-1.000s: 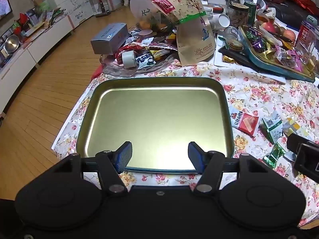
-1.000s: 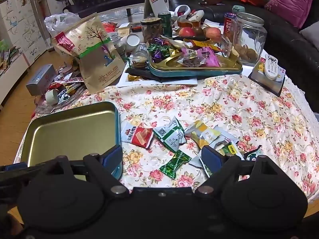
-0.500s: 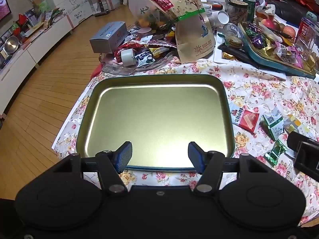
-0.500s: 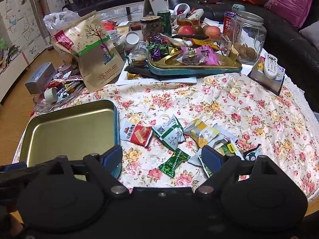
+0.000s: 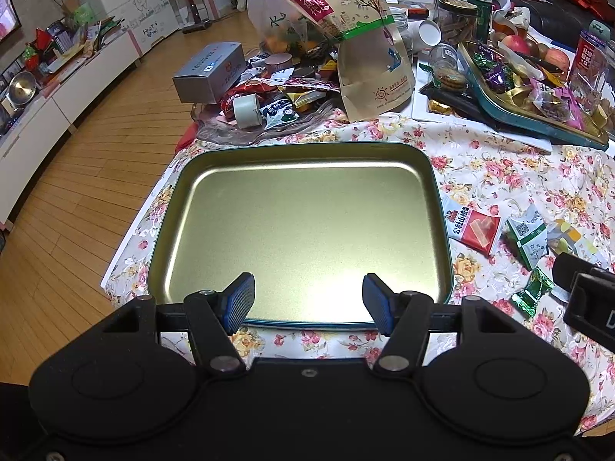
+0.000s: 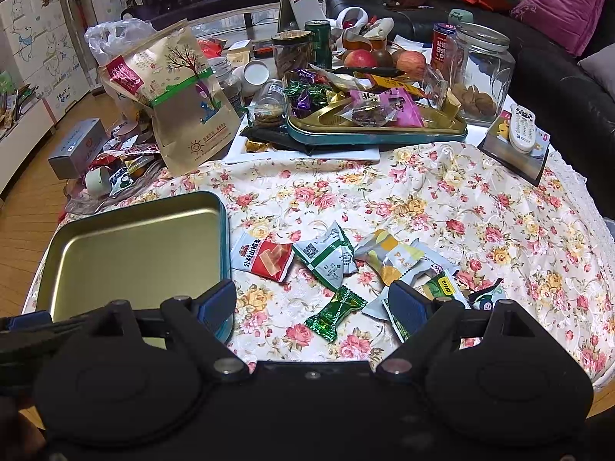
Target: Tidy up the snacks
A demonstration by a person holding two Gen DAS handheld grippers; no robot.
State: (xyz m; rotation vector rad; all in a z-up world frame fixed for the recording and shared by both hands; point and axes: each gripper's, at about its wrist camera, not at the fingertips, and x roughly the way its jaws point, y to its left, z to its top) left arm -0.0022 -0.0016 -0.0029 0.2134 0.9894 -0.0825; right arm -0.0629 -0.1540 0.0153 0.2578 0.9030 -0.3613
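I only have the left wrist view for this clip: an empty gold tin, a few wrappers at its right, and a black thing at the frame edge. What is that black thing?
Observer: It is the right gripper, open, nothing between its fingers.
Operator: Are there more snacks beyond my frame?
Observer: Yes, a yellow packet and a torn grey wrapper lie right of the white-green packet.
Operator: Anything further right?
Observer: A remote control on a small stand.

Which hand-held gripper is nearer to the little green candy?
The right. The right hand-held gripper hangs open right over the green candy, which shows between its fingers. The left hand-held gripper is open over the empty tin tray, off to the candy's left.
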